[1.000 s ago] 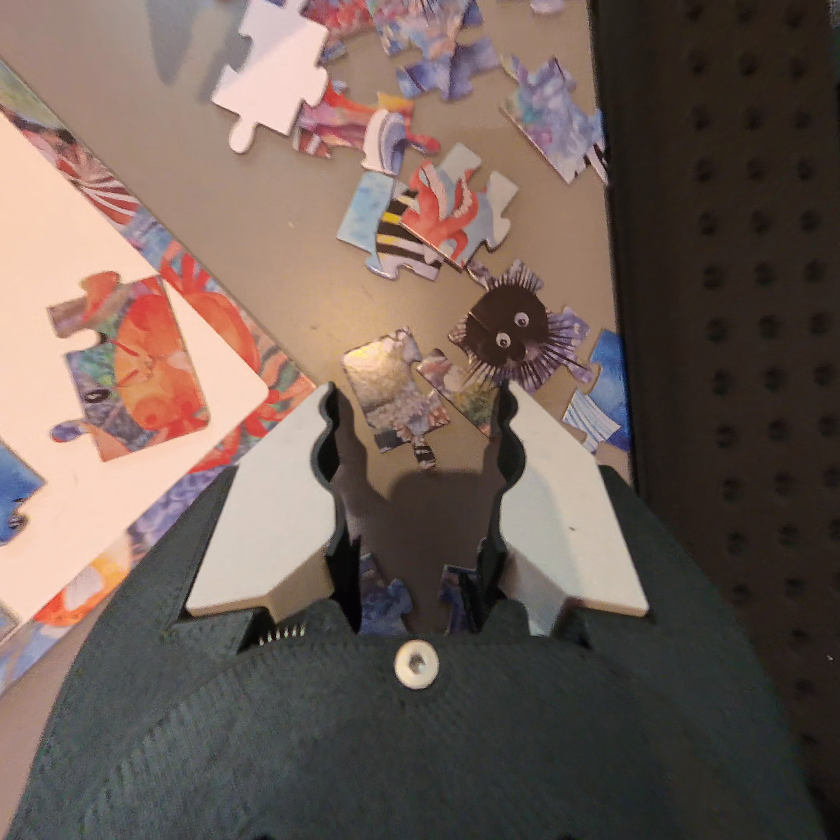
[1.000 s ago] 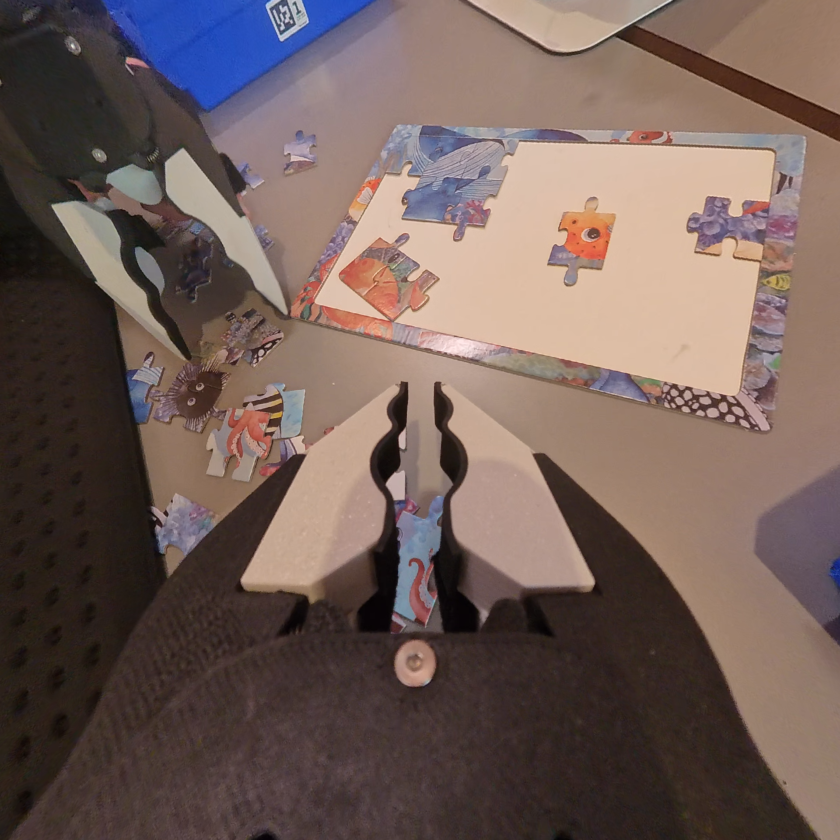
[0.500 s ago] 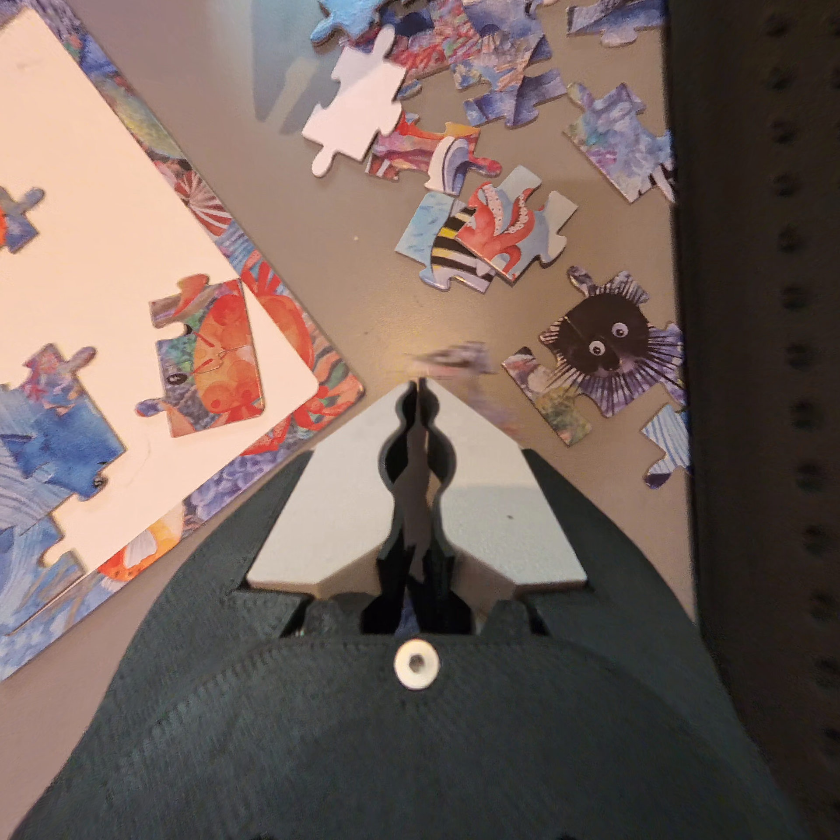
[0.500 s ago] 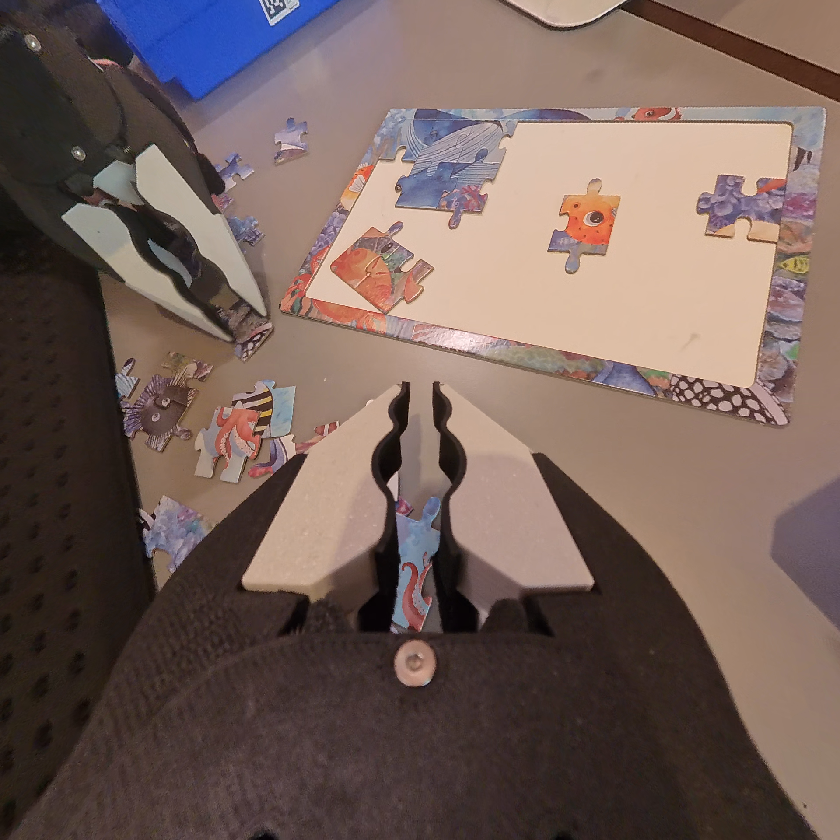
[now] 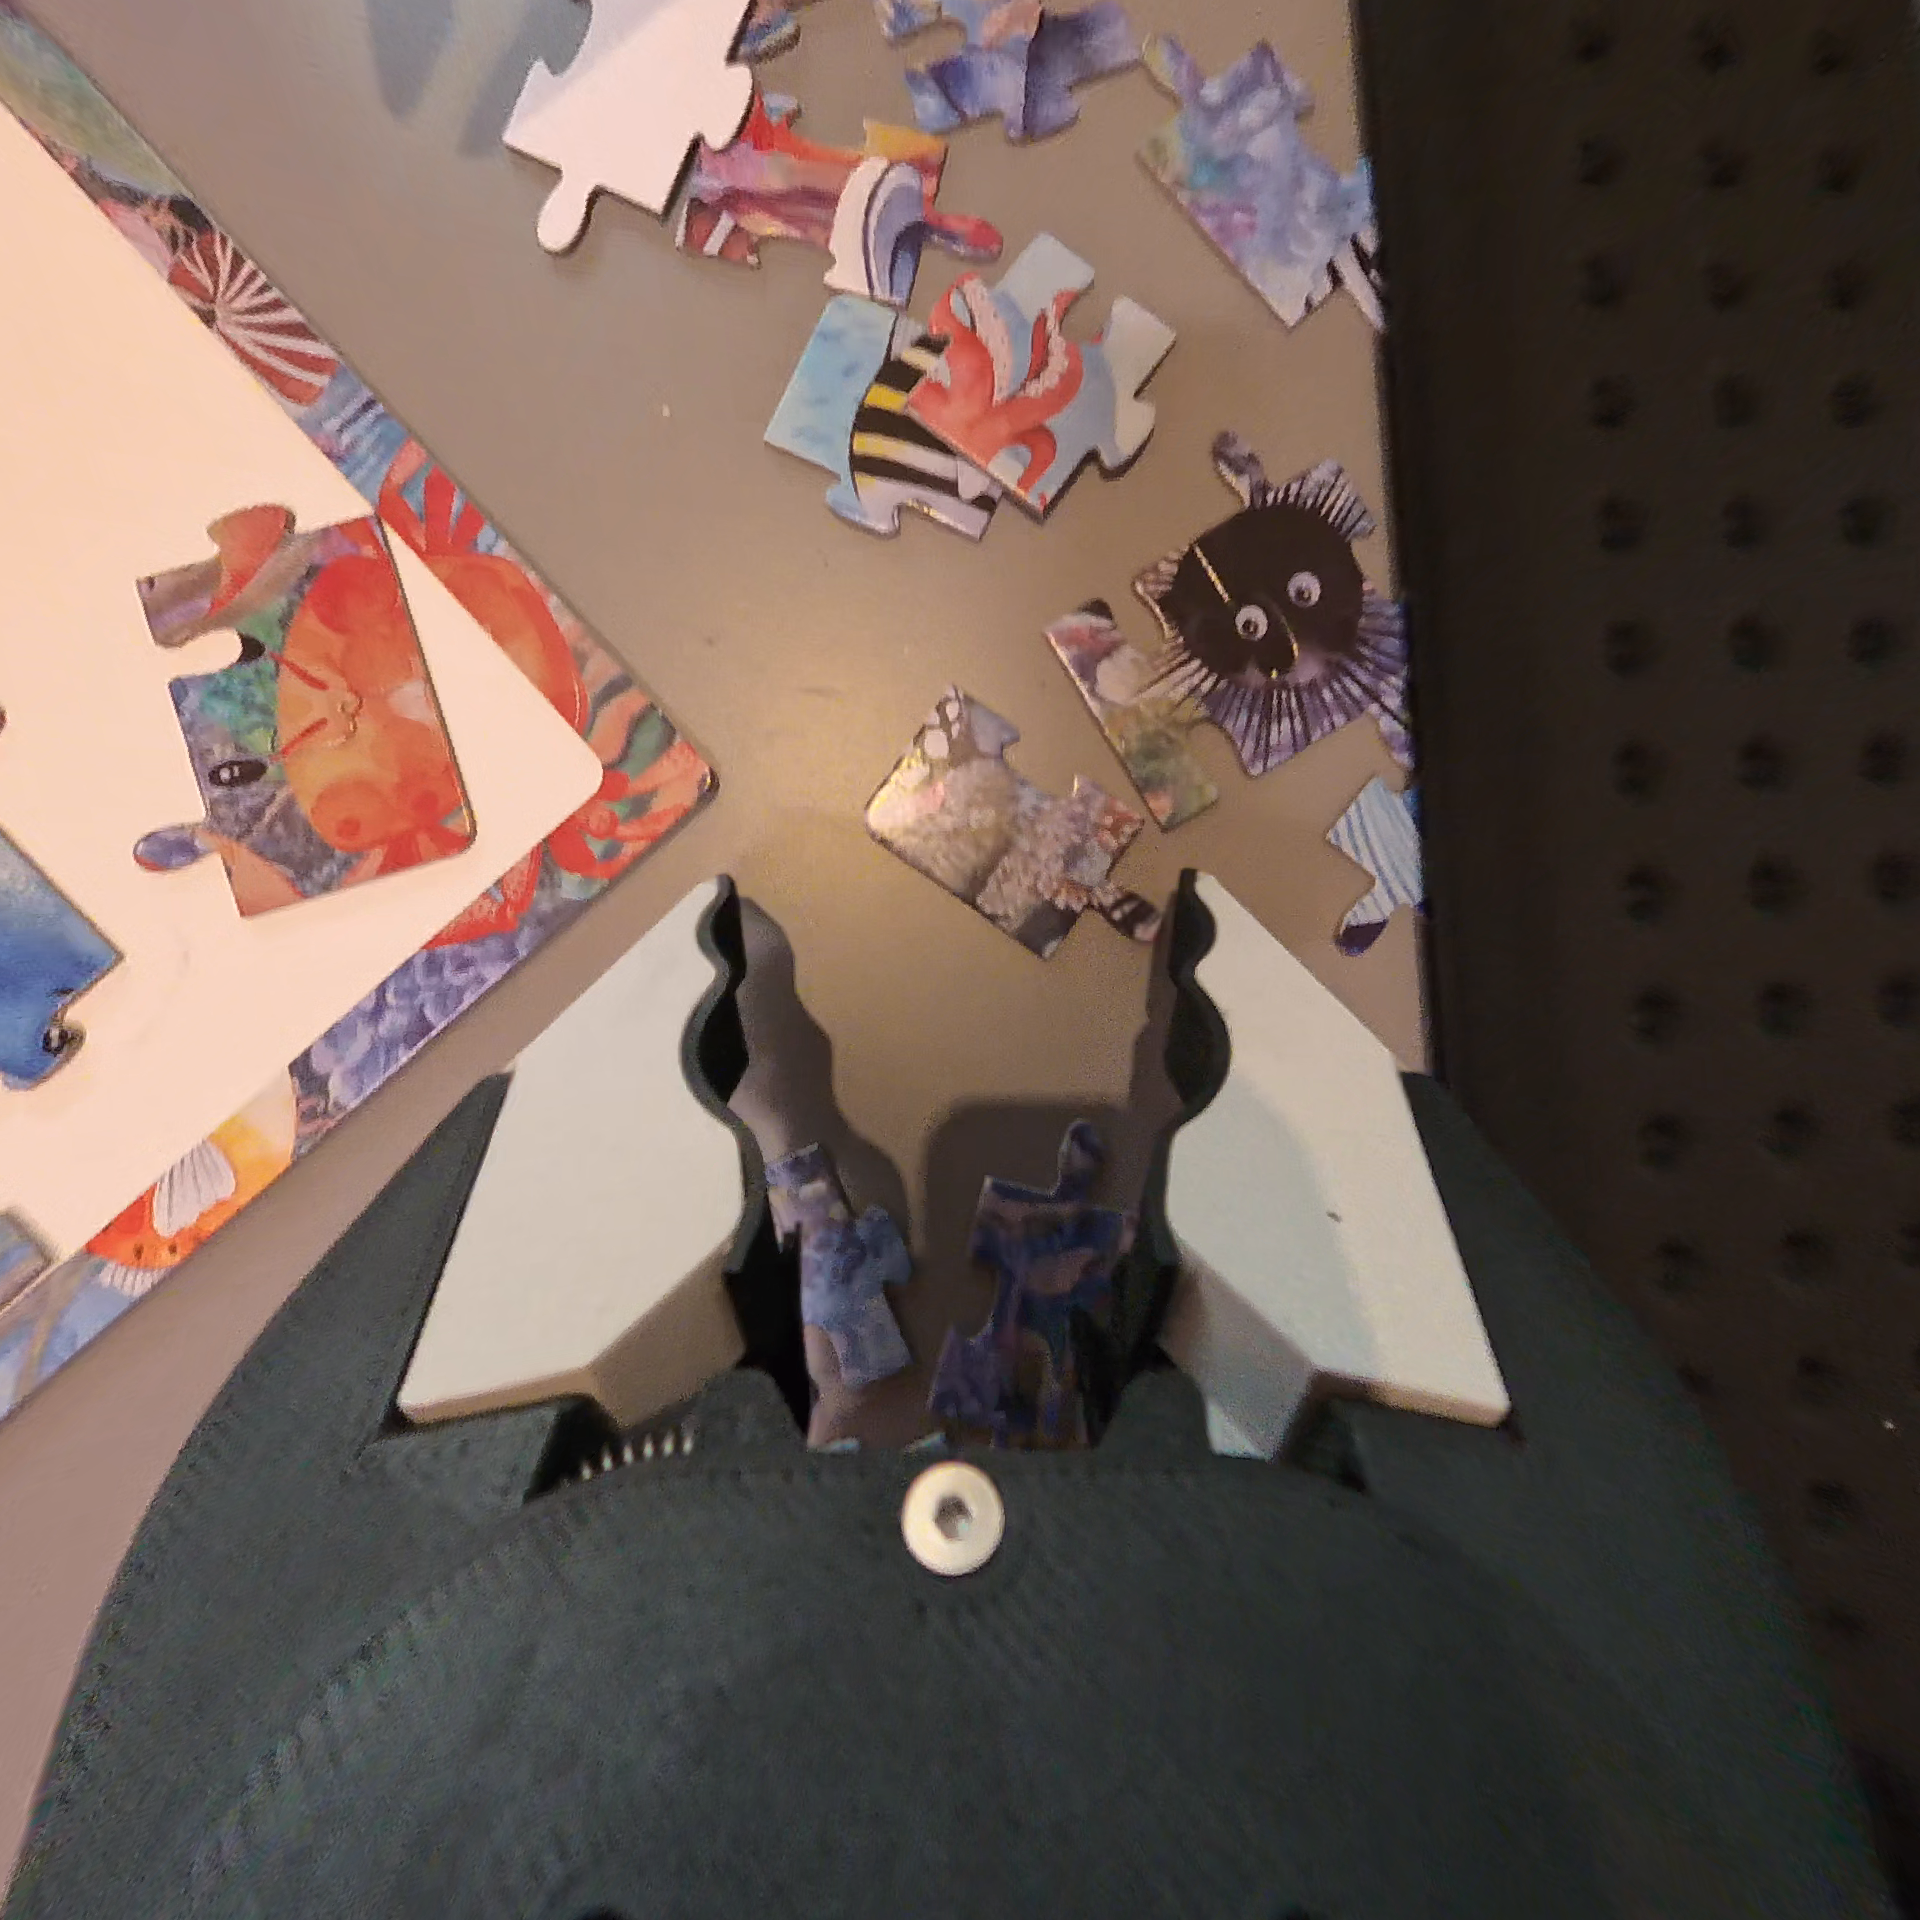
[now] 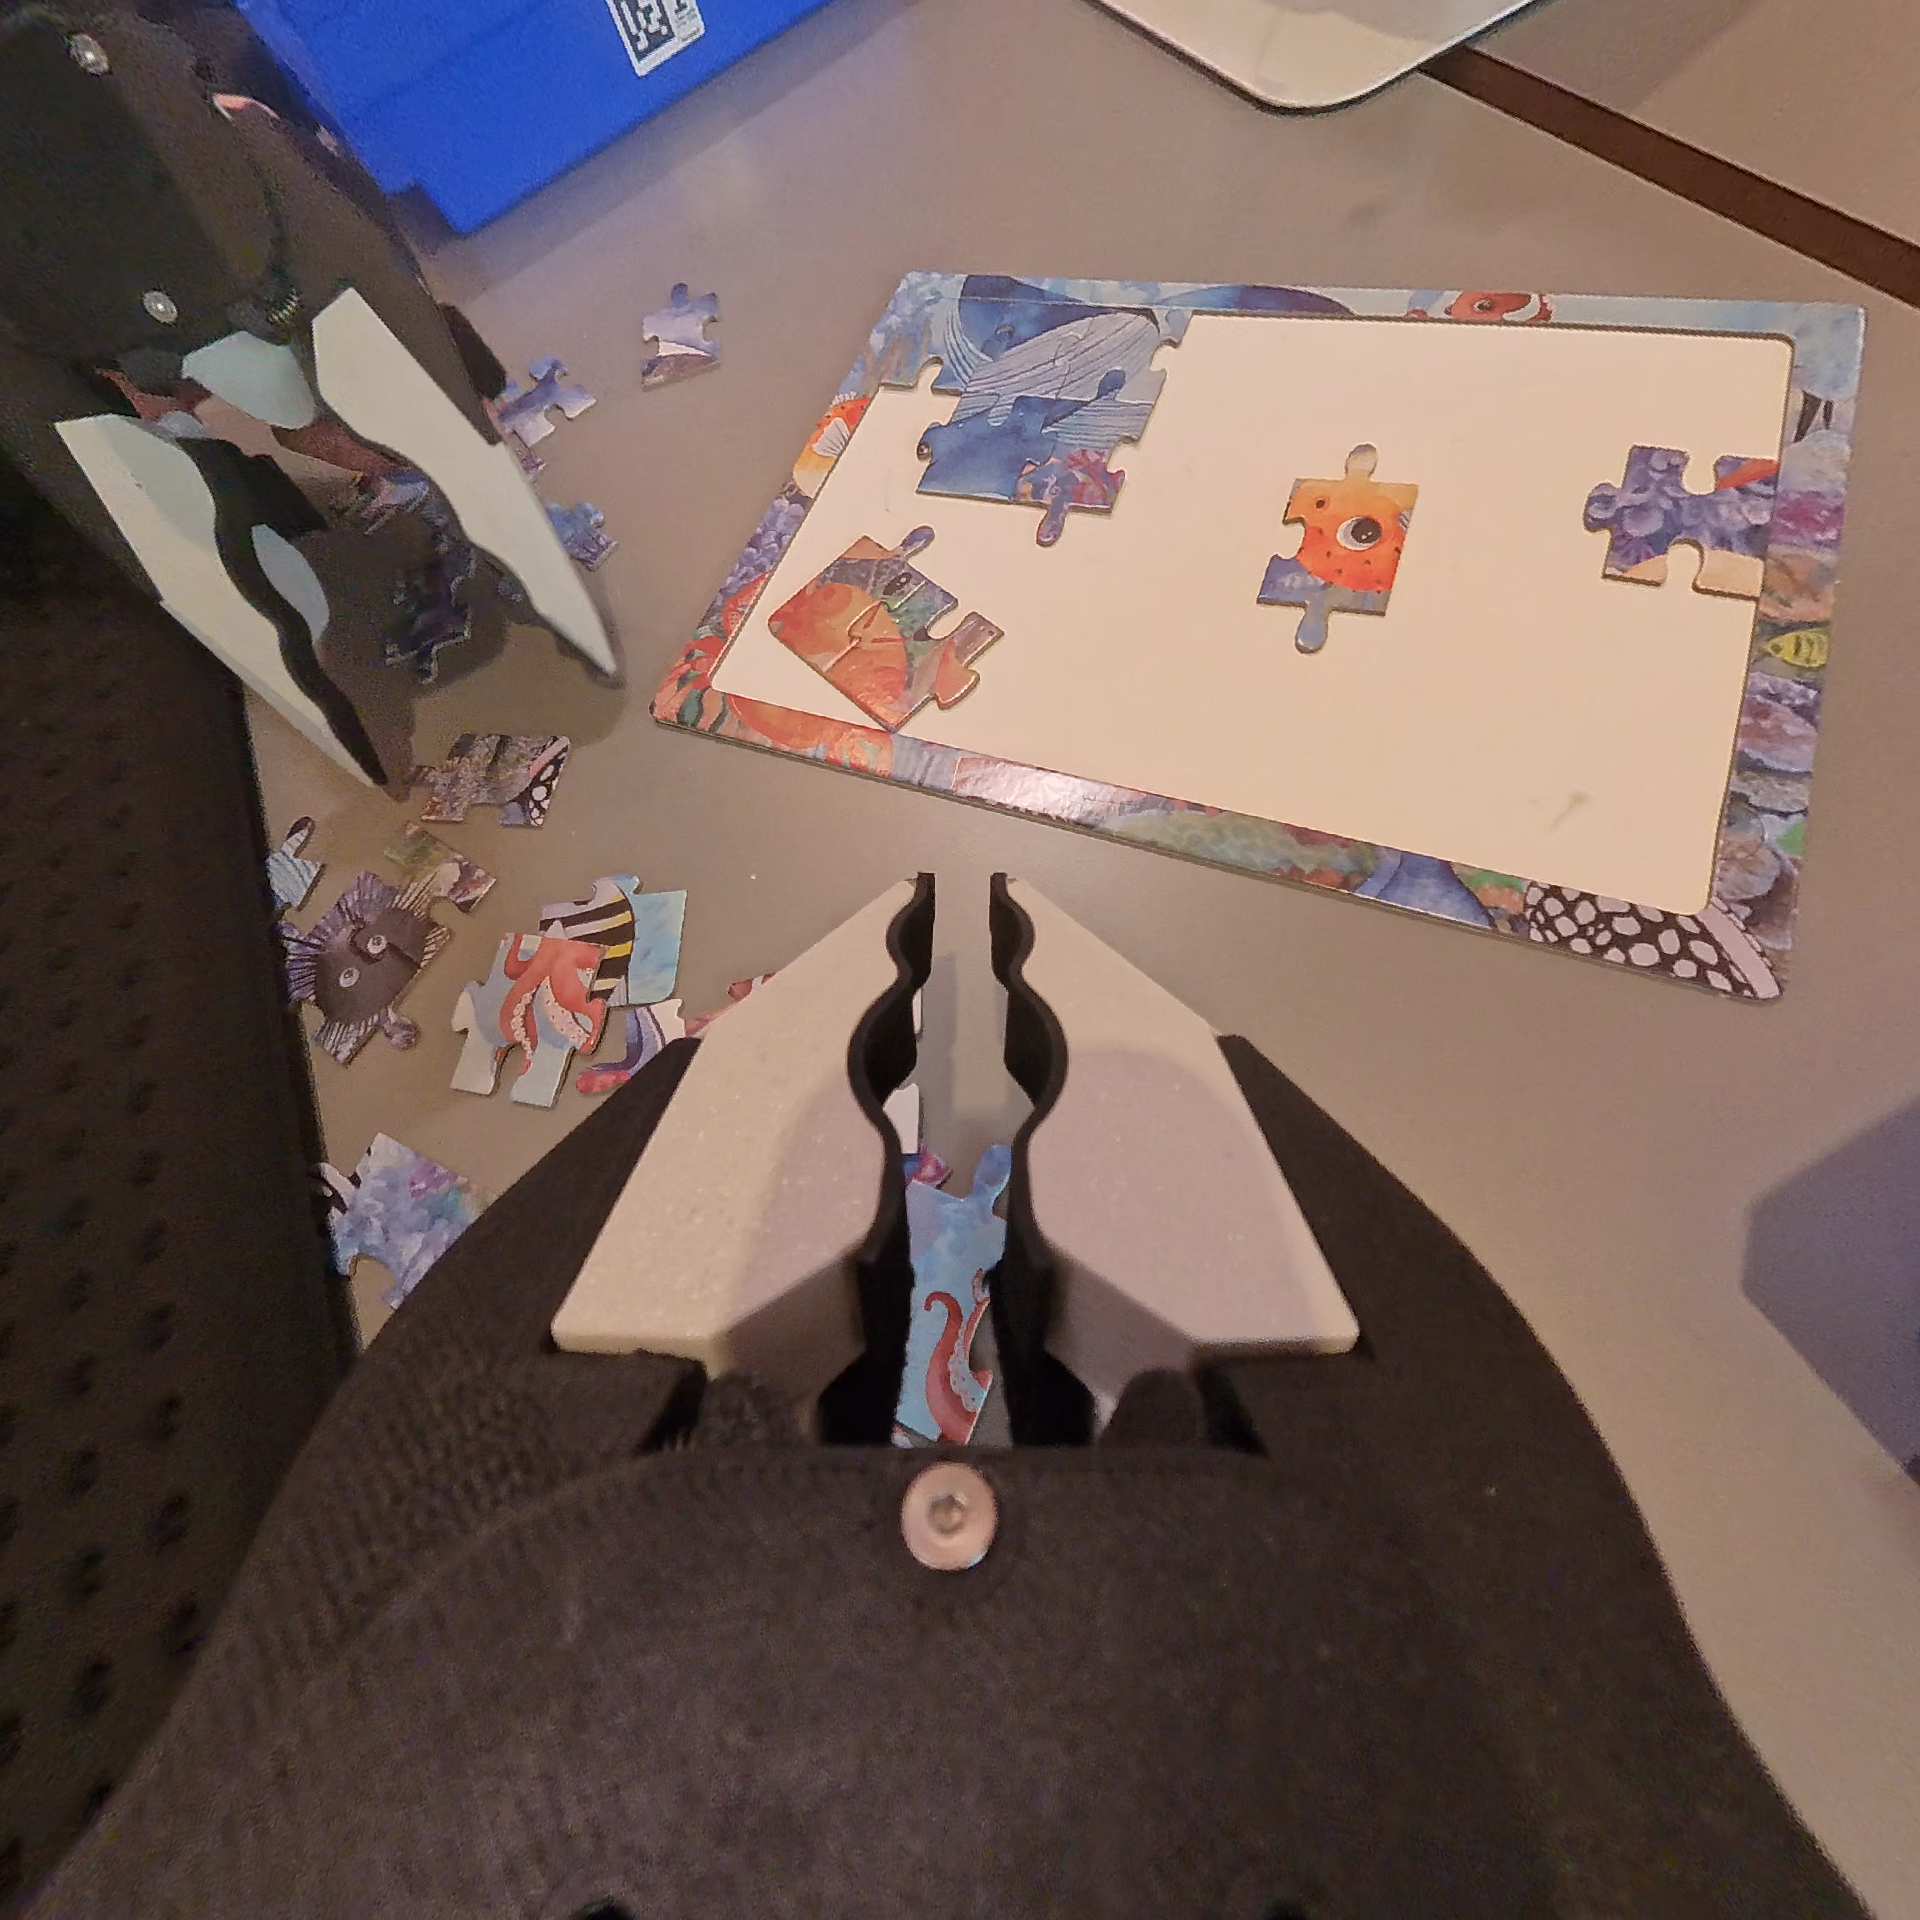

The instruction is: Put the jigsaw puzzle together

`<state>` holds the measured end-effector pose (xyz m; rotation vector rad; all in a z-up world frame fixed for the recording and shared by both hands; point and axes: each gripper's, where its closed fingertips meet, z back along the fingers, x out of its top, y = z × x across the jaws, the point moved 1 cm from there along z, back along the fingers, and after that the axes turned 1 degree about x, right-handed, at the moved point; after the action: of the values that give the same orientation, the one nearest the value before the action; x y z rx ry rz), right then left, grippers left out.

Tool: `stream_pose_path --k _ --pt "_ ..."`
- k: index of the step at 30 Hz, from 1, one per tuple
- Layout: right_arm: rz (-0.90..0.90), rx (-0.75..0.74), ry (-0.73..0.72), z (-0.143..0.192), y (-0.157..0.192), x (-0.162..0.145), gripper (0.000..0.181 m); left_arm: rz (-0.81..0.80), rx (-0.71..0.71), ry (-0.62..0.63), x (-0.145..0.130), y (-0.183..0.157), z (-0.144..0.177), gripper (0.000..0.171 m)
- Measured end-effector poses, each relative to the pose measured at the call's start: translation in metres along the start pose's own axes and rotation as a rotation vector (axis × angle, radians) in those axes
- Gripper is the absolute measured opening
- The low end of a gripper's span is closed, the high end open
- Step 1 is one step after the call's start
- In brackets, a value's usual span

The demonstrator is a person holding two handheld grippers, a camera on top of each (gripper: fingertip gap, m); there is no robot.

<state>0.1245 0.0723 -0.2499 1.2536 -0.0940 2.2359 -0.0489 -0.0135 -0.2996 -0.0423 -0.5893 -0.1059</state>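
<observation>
Left gripper (image 5: 956, 894) spread wide, empty, just above a grey mottled piece (image 5: 1003, 821) lying on the table (image 5: 582, 436) beside the puzzle tray (image 6: 1351, 852) (four clusters already inside). Right gripper (image 6: 954, 883) nearly closed, gripping nothing, poised over loose pieces (image 6: 561, 987) near the tray

Left tongs (image 5: 956, 914), right tongs (image 6: 954, 883): dark textured bodies, pale wavy-edged fingers, silver screw.

Bare table (image 6: 1299, 1091) between loose pieces (image 6: 540, 997) and puzzle tray (image 6: 1756, 935) lies open.
</observation>
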Motion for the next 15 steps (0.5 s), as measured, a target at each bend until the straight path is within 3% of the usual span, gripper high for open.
stream_pose_path --k 3,9,15 --pt "0.001 0.002 -0.004 0.0004 0.0006 0.0011 0.008 0.002 -0.017 -0.004 -0.0072 -0.0076 -0.0009 0.078" --pt "-0.002 0.003 -0.005 -0.0004 0.0003 0.0004 0.008 0.006 0.025 -0.036 -0.0046 -0.0035 -0.0019 0.026" --pt "-0.005 0.003 -0.011 0.0001 -0.0005 0.0008 0.008 0.038 0.083 -0.072 -0.0015 0.0016 -0.0039 0.023"
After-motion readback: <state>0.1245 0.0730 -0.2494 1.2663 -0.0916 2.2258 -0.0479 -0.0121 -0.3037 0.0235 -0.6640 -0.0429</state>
